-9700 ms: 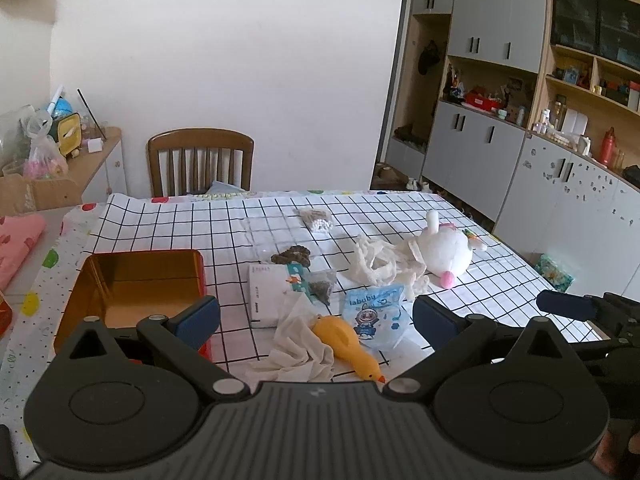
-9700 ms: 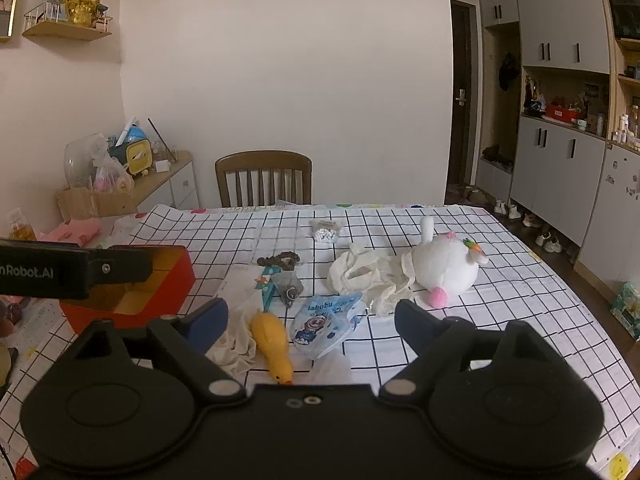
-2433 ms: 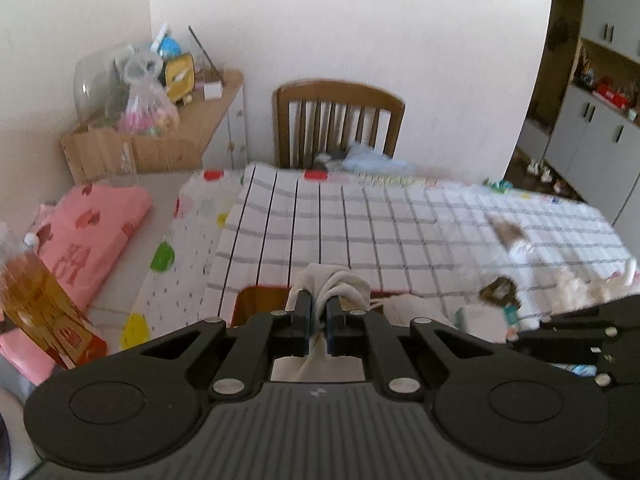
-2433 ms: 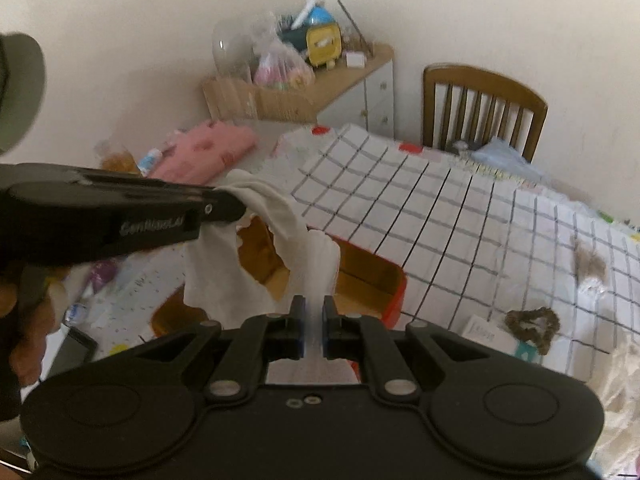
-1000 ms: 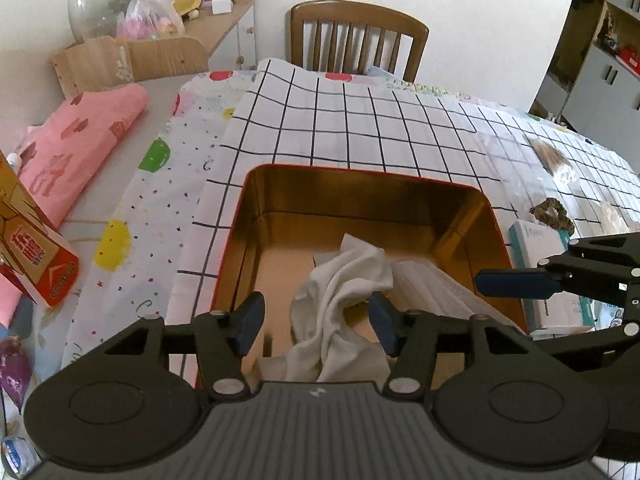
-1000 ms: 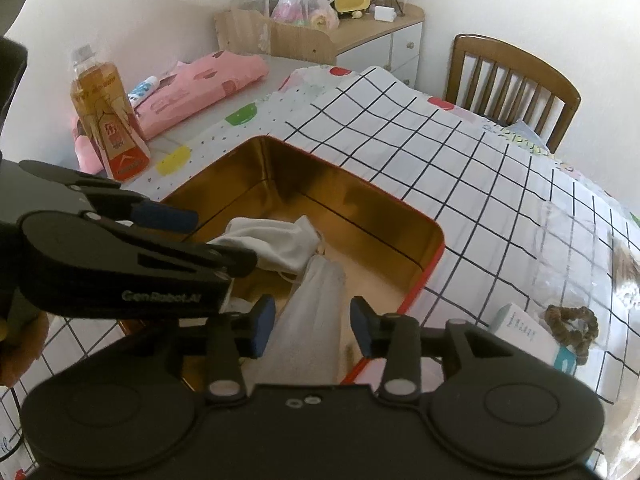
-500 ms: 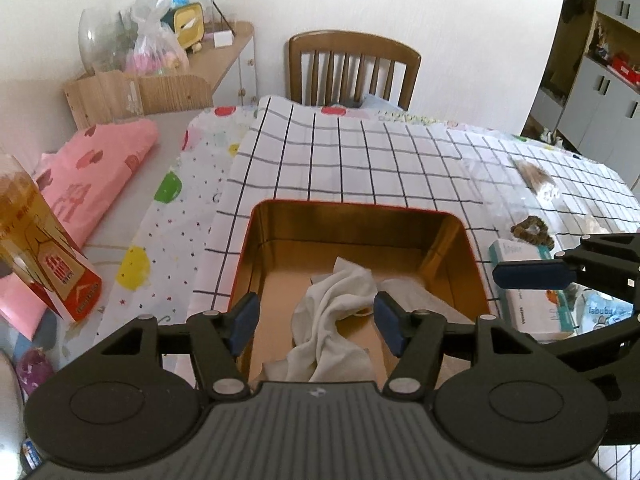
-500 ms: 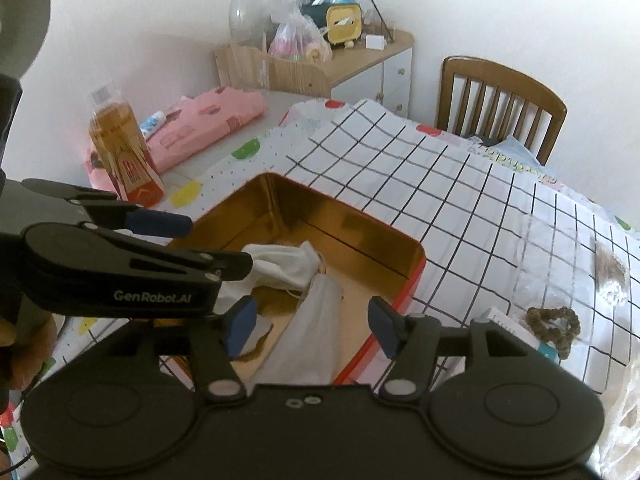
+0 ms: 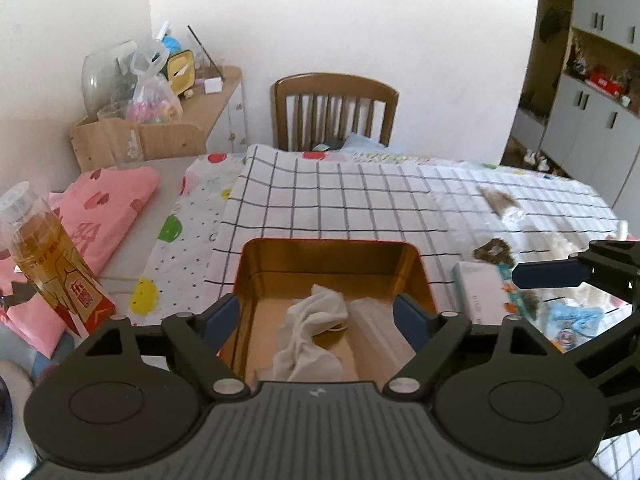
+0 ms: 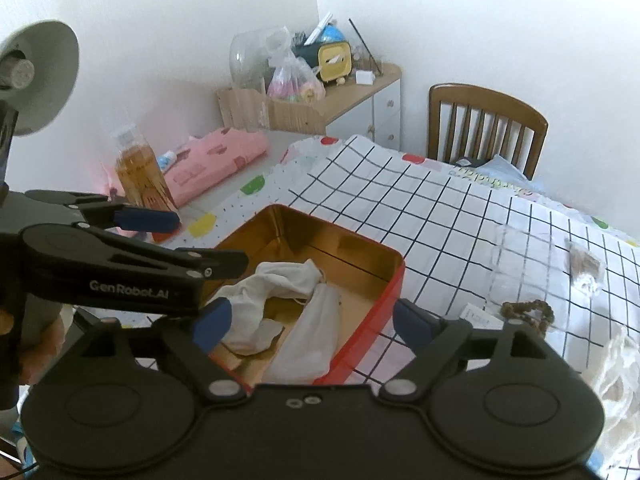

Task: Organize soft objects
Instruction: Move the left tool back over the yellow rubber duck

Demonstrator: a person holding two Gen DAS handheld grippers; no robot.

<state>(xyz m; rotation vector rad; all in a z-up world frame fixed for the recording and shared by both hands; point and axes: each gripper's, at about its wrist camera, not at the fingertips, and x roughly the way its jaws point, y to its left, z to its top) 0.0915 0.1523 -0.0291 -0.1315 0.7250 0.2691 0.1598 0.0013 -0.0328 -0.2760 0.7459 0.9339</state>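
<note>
Hovering released over the crumpled white cloth (image 9: 310,336) in the red-sided gold tin (image 9: 332,245), left gripper (image 9: 318,318) and right gripper (image 10: 306,318) should lift clear before seeking another soft item.

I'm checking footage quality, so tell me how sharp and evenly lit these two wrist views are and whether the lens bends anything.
Left wrist view: strong fisheye bowing, dark corners; the tin and white cloth are fairly sharp, the right table edge washes out. Right wrist view: same curvature, slightly soft, with glare bleaching the tablecloth and the left gripper dark against it.
</note>
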